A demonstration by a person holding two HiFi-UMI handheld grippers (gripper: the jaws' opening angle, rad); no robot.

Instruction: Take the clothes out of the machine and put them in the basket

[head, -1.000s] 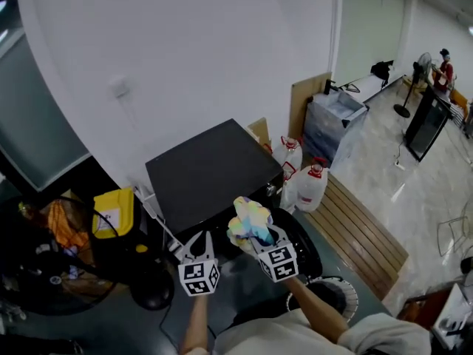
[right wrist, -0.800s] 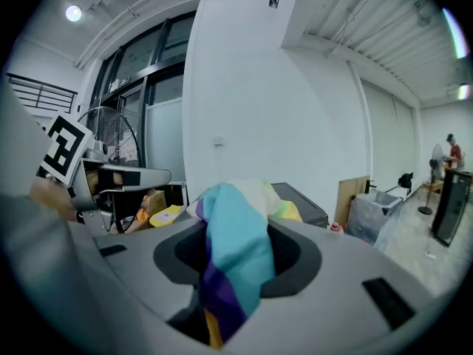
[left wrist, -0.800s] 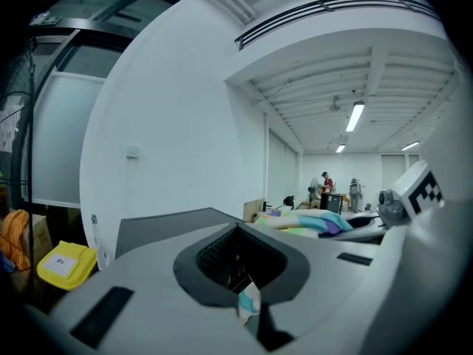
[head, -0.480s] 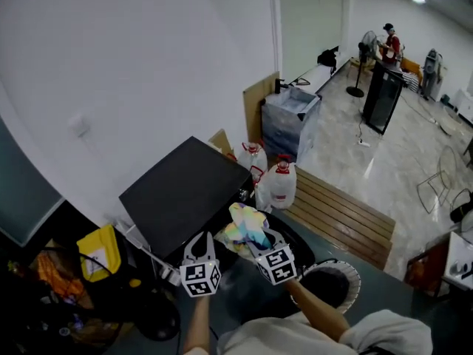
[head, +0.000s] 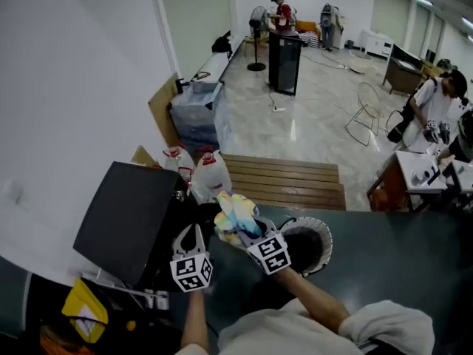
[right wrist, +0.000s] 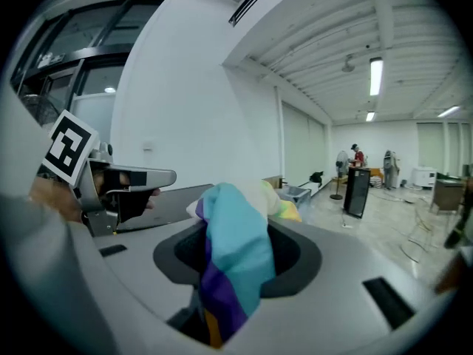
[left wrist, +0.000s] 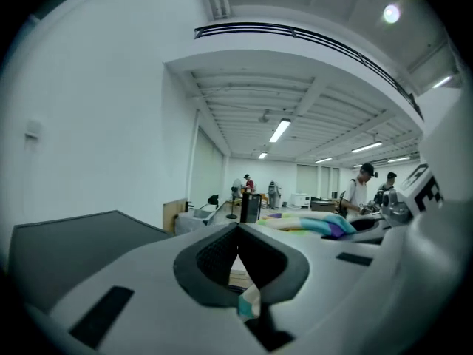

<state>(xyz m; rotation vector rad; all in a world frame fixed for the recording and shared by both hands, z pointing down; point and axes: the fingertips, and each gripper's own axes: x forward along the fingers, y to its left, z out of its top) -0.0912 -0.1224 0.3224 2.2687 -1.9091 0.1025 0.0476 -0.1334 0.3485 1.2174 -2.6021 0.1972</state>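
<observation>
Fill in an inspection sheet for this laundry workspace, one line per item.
surface: dark top around the machine.
job's things: multicoloured cloth held above the machine; machine lid raised; white-rimmed round basket by the right arm, inside dark.
clutter: red-capped jugs; wooden bench; yellow container.
grippers: right gripper jaws shut on the cloth; left gripper jaws together, a small striped scrap low between them.
cables: nothing seen.
surroundings: white wall; people far off.
</observation>
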